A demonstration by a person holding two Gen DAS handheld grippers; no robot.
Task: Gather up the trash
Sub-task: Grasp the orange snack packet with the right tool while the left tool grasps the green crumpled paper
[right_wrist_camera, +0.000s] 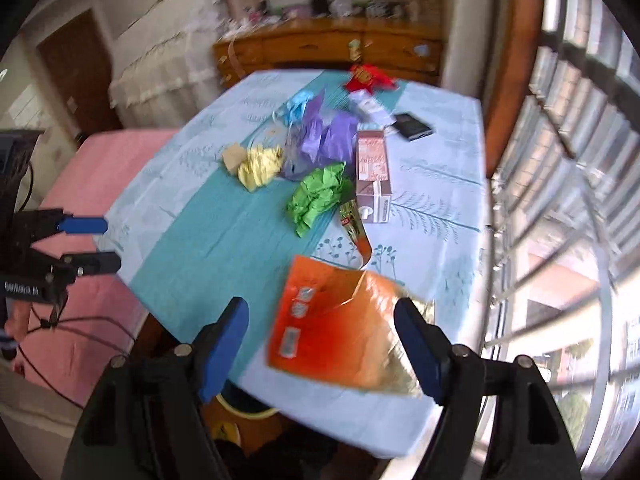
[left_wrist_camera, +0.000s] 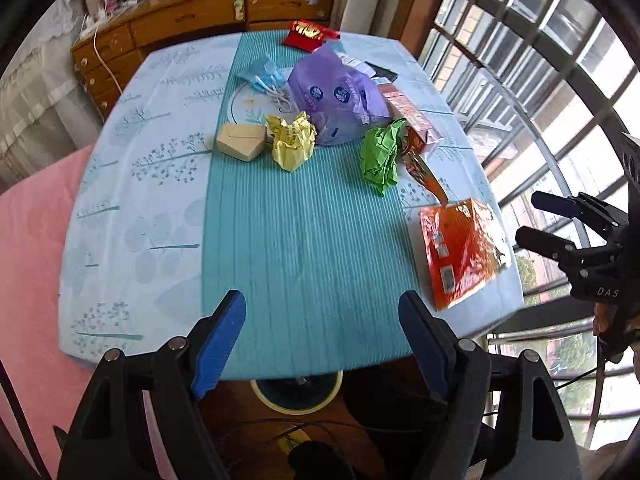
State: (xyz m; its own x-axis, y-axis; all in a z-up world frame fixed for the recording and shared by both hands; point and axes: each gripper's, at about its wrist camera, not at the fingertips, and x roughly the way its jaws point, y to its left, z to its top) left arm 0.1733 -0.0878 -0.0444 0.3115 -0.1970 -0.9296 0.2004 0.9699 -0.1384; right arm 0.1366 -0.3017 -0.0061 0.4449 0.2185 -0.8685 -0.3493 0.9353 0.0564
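Trash lies on a table with a blue cloth (left_wrist_camera: 300, 240): an orange foil bag (left_wrist_camera: 460, 252) (right_wrist_camera: 340, 328) at the near right edge, a narrow foil wrapper (left_wrist_camera: 424, 176), crumpled green paper (left_wrist_camera: 380, 156) (right_wrist_camera: 316, 196), crumpled yellow paper (left_wrist_camera: 292, 140) (right_wrist_camera: 260, 166), a purple plastic bag (left_wrist_camera: 340, 100) and a brown carton (right_wrist_camera: 374, 176). My left gripper (left_wrist_camera: 322, 304) hangs open over the table's near edge with nothing between its fingers. My right gripper (right_wrist_camera: 320, 308) is open above the orange bag, which lies flat on the cloth between the fingers' lines and looks untouched.
A beige box (left_wrist_camera: 240, 142), a blue mask (left_wrist_camera: 264, 72), a red packet (left_wrist_camera: 308, 34) and a black item (right_wrist_camera: 412, 126) also lie on the table. A pink bed (left_wrist_camera: 36, 240) is at the left, a wooden dresser (left_wrist_camera: 200, 12) behind, window bars (left_wrist_camera: 540, 80) at the right.
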